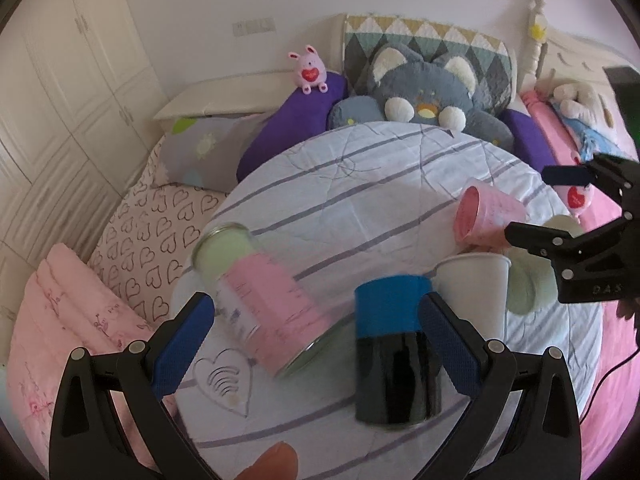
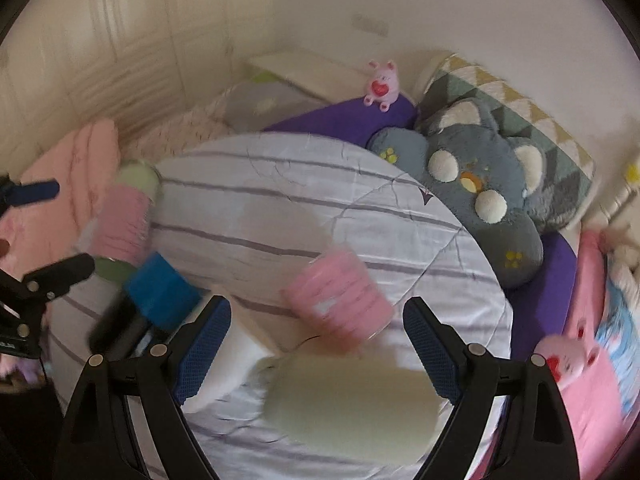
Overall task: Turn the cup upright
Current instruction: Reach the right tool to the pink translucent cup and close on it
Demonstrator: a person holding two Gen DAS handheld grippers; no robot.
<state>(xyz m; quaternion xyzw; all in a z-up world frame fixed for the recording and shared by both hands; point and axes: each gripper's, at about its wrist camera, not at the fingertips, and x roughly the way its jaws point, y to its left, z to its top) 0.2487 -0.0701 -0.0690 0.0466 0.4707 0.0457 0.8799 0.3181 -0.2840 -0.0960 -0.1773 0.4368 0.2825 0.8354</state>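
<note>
While both claws stand spread wide with nothing between their blue pads, the left claw (image 1: 316, 324) fills the bottom of its own view over a round striped quilted cushion (image 1: 340, 184) on the bed. Between its fingers lie two containers on their sides: a pink-and-green tin can (image 1: 260, 296) at lower left of centre, its green end toward the upper left, and a black cup with a blue band (image 1: 394, 344) just right of centre, close beside the right-hand pad. Touching that cup's upper right is a white paper cup (image 1: 476, 284), also lying down, and above it at right of the frame a pink cup (image 1: 488, 216) lies tipped with its mouth facing left. A pale green cup (image 1: 528, 276) lies at the right edge, partly hidden behind the right claw (image 1: 536, 208). In the blurred right wrist view, the right claw (image 2: 318, 348) frames the pale green cup (image 2: 352, 404) at bottom centre, with the pink cup (image 2: 340, 300) just above it. A grey plush cat (image 1: 424, 92) and a small pink plush toy (image 1: 310, 68) sit at the top of the frame.
</note>
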